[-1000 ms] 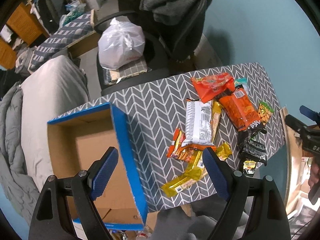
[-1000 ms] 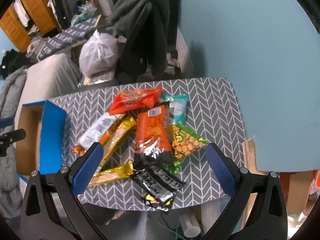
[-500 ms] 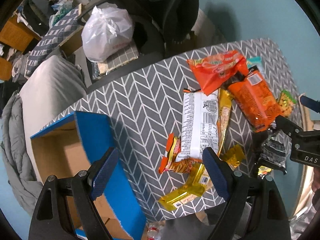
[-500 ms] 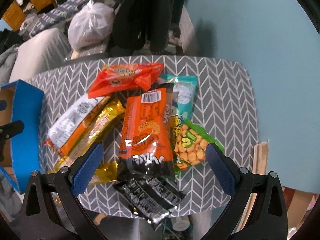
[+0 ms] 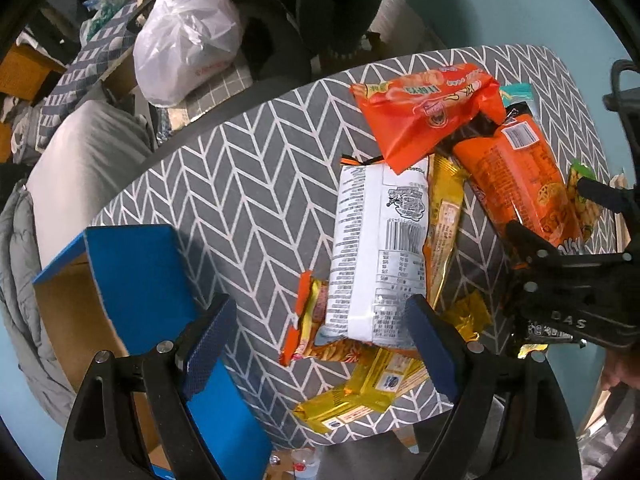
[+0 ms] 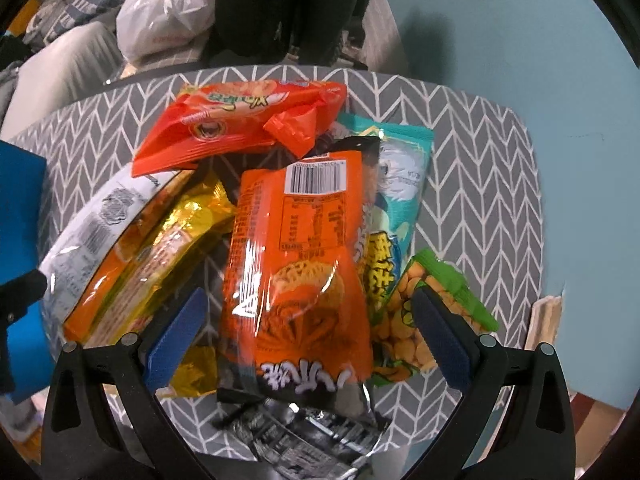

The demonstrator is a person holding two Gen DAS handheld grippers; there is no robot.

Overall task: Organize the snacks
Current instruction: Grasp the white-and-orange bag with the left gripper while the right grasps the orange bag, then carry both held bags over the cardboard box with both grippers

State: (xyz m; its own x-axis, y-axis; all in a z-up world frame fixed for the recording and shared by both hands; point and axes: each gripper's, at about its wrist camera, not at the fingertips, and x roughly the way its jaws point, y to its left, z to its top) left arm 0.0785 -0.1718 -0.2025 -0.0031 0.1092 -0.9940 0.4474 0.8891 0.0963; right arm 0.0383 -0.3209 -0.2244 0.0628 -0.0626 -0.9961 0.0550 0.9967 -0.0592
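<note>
A pile of snack packs lies on the grey chevron table (image 5: 248, 184). A white pack (image 5: 378, 248) lies over an orange-yellow one. A red-orange bag (image 5: 424, 108) lies at the far end. My left gripper (image 5: 320, 344) is open just above the near end of the white pack. An open blue cardboard box (image 5: 132, 272) stands to its left. My right gripper (image 6: 308, 336) is open, its fingers on either side of a long orange pack (image 6: 300, 264). A green peanut pack (image 6: 424, 320), a teal pack (image 6: 400, 172), gold bars (image 6: 180, 240) and a black-silver pack (image 6: 304, 436) surround it.
A chair with dark clothes and a white plastic bag (image 5: 184, 44) stand behind the table. A grey bed (image 5: 80, 160) lies at the left. A teal wall (image 6: 520, 40) runs along the right. The right gripper's body (image 5: 572, 292) shows in the left wrist view.
Both grippers have moved forward and down toward the snack pile. The left one has shifted right, off the box and over the white pack; the right one now straddles the orange pack.
</note>
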